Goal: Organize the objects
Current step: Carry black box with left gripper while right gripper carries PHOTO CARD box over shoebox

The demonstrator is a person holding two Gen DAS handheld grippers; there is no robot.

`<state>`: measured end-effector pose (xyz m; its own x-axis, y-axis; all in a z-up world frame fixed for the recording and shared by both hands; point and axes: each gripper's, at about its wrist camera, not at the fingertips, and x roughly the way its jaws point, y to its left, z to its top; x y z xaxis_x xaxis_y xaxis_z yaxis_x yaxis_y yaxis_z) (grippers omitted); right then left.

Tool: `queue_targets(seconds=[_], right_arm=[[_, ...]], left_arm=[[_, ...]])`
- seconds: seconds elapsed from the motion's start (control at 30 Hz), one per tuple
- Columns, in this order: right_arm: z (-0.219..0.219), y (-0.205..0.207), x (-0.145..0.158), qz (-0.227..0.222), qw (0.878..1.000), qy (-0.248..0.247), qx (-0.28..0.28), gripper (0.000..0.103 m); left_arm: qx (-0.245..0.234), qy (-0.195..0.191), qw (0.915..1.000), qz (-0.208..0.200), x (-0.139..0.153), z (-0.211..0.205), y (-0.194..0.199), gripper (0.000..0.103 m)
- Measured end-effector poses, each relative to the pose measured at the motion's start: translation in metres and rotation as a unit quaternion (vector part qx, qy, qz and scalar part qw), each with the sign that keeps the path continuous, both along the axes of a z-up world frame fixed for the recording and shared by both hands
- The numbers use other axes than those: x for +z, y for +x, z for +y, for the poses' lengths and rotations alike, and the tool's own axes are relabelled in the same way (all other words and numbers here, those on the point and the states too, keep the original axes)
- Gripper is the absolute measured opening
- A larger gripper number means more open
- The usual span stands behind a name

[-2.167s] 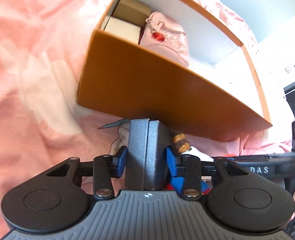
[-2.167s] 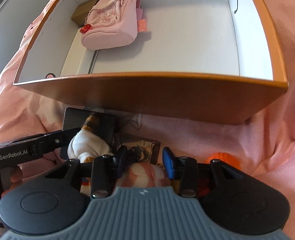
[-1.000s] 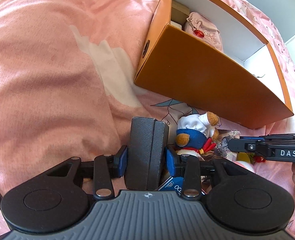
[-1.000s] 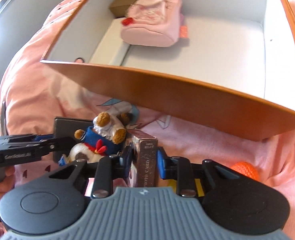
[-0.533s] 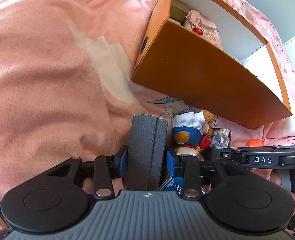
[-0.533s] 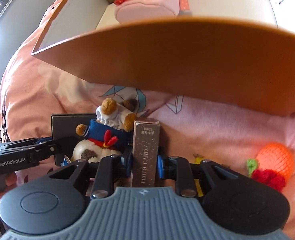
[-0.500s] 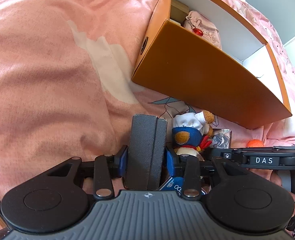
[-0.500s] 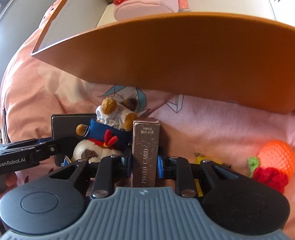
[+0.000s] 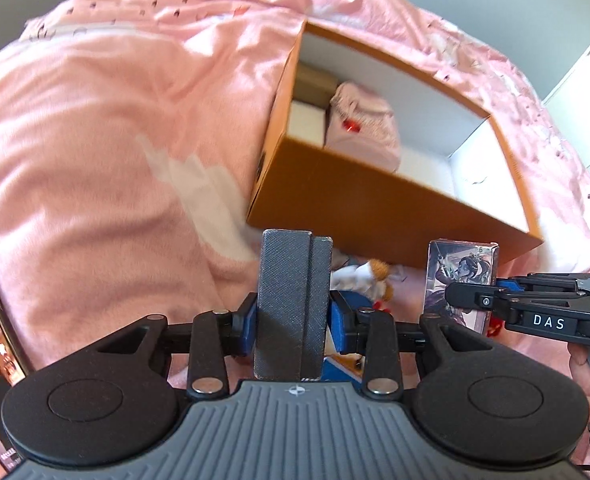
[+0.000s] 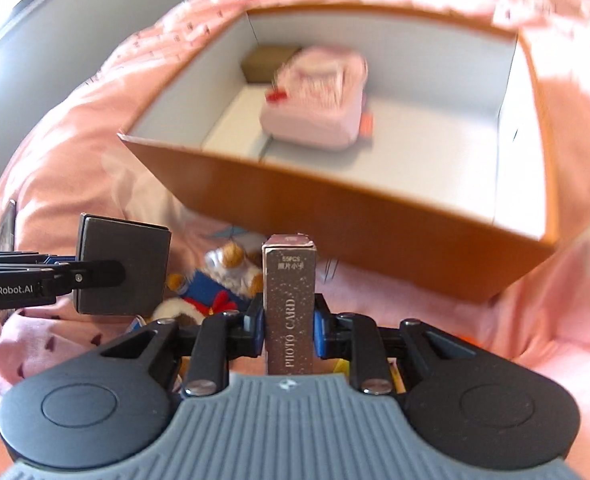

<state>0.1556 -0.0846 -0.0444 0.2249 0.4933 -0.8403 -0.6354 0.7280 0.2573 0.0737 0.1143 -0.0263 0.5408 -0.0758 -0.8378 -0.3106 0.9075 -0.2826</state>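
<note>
My left gripper (image 9: 293,316) grips a dark grey textured case (image 9: 291,292) upright between its blue pads, and its jaws are closing on it. My right gripper (image 10: 289,330) is shut on a slim brown photo card box (image 10: 290,304), also upright. Both are held above the bedding in front of the open orange box (image 10: 335,216). The right wrist view shows the case (image 10: 123,268) at the left. The left wrist view shows the card box (image 9: 461,280) at the right. A plush toy in blue (image 10: 215,280) lies on the bedding below, between the two grippers.
Inside the orange box (image 9: 375,208) are a pink bag (image 10: 315,100), a small brown box (image 10: 269,62) and a white box (image 10: 235,124) at its left end. Its right half shows bare white floor. A pink blanket (image 9: 95,160) covers the bed all around.
Both grippers have risen with their items, and the plush toy now lies lower in view. More of the orange box's inside shows in both views.
</note>
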Motion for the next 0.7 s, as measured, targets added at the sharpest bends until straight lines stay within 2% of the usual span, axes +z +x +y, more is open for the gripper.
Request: queue_targets(seconds=[0.2, 0.43, 0.7], right_arm=[[-0.012, -0.002, 0.040, -0.041, 0.999, 0.034, 0.010, 0.024], [-0.019, 0.003, 0.081, -0.070, 0.994, 0.088, 0.005, 0.024], [-0.026, 0.026, 0.103, -0.095, 0.988, 0.119, -0.034, 0.024]], left_arm=[[-0.023, 0.006, 0.9983, -0.052, 0.035, -0.013, 0.001, 0.040], [-0.053, -0.002, 0.9921, -0.114, 0.065, -0.028, 0.019, 0.038], [-0.072, -0.014, 0.9851, -0.156, 0.087, -0.020, 0.057, 0.037]])
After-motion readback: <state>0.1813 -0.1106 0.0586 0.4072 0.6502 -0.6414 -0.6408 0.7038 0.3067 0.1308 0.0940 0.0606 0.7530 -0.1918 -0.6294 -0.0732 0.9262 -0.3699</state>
